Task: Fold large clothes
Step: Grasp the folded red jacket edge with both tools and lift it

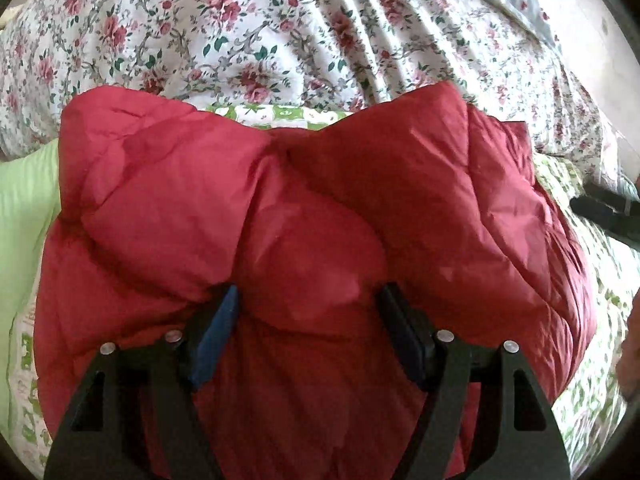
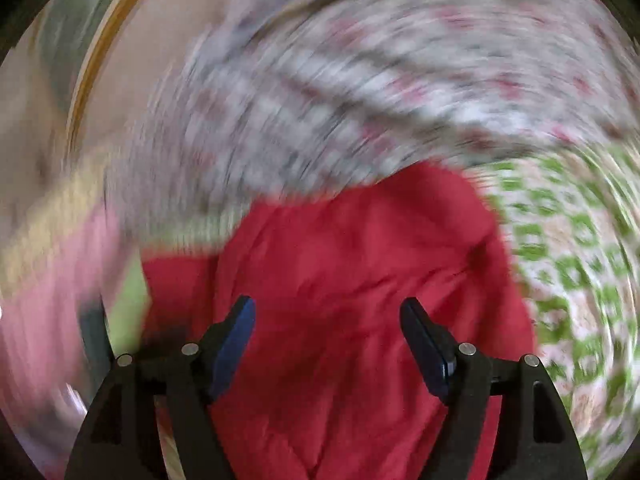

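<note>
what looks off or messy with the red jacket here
The red jacket lies in a puffy, uneven bundle on the green-patterned sheet, its top edge humped at two corners rather than flat. Both the left gripper and right gripper are open over it. The right view is smeared by motion, so finer flaws cannot be judged.

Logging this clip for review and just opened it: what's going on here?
A person with a handheld gripper in each hand is folding a red puffer jacket on a bed. The left gripper is open, its fingers pressed into the bunched jacket. The right gripper is also open above the jacket; that view is badly motion-blurred. A rose-print quilt lies behind, a green-patterned sheet underneath.
</note>
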`<state>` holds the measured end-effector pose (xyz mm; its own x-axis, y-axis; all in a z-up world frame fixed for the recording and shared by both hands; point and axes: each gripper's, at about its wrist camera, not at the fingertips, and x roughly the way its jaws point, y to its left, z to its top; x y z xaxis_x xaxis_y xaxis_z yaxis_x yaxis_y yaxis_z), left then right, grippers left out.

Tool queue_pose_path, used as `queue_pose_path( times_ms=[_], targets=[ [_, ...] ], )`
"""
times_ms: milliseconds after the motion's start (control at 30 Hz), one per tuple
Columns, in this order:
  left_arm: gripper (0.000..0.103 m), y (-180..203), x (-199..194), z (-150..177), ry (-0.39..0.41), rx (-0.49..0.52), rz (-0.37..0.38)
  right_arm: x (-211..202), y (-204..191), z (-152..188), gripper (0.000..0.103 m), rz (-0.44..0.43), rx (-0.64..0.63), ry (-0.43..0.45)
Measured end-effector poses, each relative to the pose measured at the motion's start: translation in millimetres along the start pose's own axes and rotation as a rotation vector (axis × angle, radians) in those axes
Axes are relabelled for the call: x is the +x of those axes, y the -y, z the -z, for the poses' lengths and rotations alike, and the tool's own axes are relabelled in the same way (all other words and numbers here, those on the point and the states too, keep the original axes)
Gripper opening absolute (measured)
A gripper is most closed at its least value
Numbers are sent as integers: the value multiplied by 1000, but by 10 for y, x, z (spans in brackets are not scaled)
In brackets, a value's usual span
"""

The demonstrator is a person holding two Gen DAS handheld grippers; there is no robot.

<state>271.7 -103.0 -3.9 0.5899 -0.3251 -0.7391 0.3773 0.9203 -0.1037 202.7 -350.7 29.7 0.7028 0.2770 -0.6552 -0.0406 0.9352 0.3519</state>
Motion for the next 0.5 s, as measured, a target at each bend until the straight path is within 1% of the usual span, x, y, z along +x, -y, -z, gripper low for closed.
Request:
queue_pose_path(
  times_ms=[67, 100, 167, 267, 367, 467, 500],
  targets=[
    [73, -24, -5, -26, -10, -7, 5, 277, -175, 47, 75, 35, -98, -95],
    [73, -45, -30, -32, -13, -10, 9, 441, -182, 55, 75, 77, -114, -137],
    [73, -106, -91, -58, -5, -17, 9, 634, -59, 45, 75, 125, -87, -171],
    [73, -319, -157, -76, 11, -35, -46, 755, 215, -29, 73, 131, 1, -167],
    [73, -640, -17, -115, -20, -119, -112, 799, 349, -75, 73, 123, 55, -161],
    [74, -816, 187, -144, -57, -181, -99, 871, 403, -79, 73, 126, 60, -153],
    [74, -817, 266, -157, -61, -179, -114, 891, 410, -71, 73, 129, 61, -148]
  ],
)
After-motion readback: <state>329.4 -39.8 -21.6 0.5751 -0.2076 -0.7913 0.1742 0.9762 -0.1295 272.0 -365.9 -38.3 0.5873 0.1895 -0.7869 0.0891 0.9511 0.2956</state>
